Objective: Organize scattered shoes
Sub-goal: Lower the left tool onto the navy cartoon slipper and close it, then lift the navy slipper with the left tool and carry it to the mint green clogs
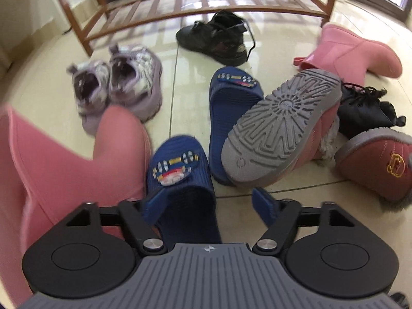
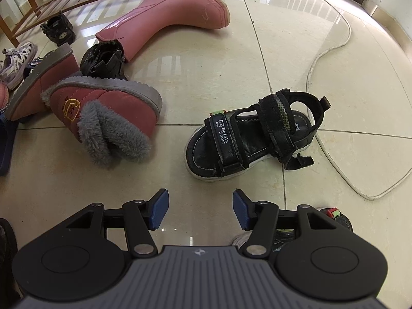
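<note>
Shoes lie scattered on the tiled floor (image 2: pixel 206 72) before an empty wooden shoe rack (image 1: pixel 195 2). The left gripper (image 1: pixel 208 203), fingers apart, straddles a blue slipper (image 1: pixel 180 180) beside a pink boot (image 1: pixel 64 164). The right gripper (image 2: pixel 200 211), fingers apart and empty, hovers near a black sandal (image 2: pixel 252 134).

A white cord (image 2: pixel 332 43) loops across the glossy tiled floor (image 2: pixel 257 59) — slack.
</note>
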The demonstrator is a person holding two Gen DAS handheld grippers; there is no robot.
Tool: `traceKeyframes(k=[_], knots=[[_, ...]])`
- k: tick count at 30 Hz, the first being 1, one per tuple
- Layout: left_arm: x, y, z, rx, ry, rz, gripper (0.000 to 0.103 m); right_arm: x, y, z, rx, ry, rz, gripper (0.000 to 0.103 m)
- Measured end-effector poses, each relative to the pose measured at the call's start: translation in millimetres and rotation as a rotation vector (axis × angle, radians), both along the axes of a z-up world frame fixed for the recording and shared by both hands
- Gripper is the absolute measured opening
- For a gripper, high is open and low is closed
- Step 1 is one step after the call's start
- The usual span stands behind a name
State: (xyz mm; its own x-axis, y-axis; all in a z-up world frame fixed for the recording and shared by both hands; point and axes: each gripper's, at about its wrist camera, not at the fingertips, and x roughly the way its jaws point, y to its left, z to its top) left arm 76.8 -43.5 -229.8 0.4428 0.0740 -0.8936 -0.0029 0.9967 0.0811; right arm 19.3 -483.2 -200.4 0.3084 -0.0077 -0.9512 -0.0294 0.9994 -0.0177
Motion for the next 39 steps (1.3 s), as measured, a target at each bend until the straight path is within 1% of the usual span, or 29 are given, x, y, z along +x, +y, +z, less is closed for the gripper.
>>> traceKeyframes(k=[2, 4, 6, 7, 11, 12, 13, 15, 16, 22, 26, 30, 33, 36, 39], knots=[[-2.5, 1.6, -6.8, -0.013, -0.002, 0.032, 0.059, -0.4, -0.6, 0.0, 0.001, 0.000, -0.002, 0.062], [-4.4, 3.2, -13.7, -0.030, -0.002, 0.059, 0.050, -0.8, -1.1, 0.0, 0.001, 0.000, -0.004, 0.062], [1.1, 2.4, -17.1, -0.051, -0.007, 0.063, 0.044, -1.2, -1.7, -0.1, 0.002, 0.001, -0.006, 0.062], [1.6, 4.5, -20.4, -0.064, -0.021, 0.067, 0.040, -1.4, -1.9, -0.1, 0.002, 0.001, -0.007, 0.062], [7.0, 8.1, -27.0, -0.069, -0.045, 0.071, 0.036, -2.1, -3.0, -0.1, 0.003, 0.001, -0.011, 0.063], [8.6, 9.0, -28.6, -0.070, -0.049, 0.072, 0.030, -2.3, -3.3, -0.1, 0.003, 0.001, -0.012, 0.063], [9.3, 10.1, -29.8, -0.071, -0.053, 0.073, 0.020, -2.5, -3.6, -0.1, 0.003, 0.001, -0.013, 0.063], [8.0, 11.9, -29.7, -0.091, -0.059, 0.080, 0.012, -2.9, -4.1, -0.1, 0.004, 0.001, -0.015, 0.063], [7.0, 12.4, -29.3, -0.100, -0.062, 0.083, 0.010, -3.3, -3.8, 0.0, 0.005, 0.001, -0.016, 0.063], [-3.6, 17.7, -19.0, -0.117, -0.089, 0.088, 0.008, -5.9, 3.8, 7.0, 0.029, -0.014, -0.007, 0.063], [-14.9, 18.7, -4.3, -0.134, -0.106, 0.078, 0.008, -7.4, 13.8, 14.7, 0.049, -0.036, 0.008, 0.063], [-37.6, 12.7, 20.5, -0.150, -0.149, 0.030, 0.007, -7.3, 27.2, 21.3, 0.059, -0.062, 0.026, 0.063], [-57.8, 14.8, 44.4, -0.196, -0.159, 0.012, 0.007, -6.1, 37.3, 26.3, 0.065, -0.081, 0.038, 0.063], [-74.5, 21.2, 65.7, -0.229, -0.161, 0.008, 0.007, -4.4, 47.1, 31.7, 0.072, -0.100, 0.050, 0.063], [-88.8, 36.2, 87.1, -0.265, -0.130, 0.041, 0.007, -4.3, 52.7, 35.8, 0.077, -0.109, 0.054, 0.063]])
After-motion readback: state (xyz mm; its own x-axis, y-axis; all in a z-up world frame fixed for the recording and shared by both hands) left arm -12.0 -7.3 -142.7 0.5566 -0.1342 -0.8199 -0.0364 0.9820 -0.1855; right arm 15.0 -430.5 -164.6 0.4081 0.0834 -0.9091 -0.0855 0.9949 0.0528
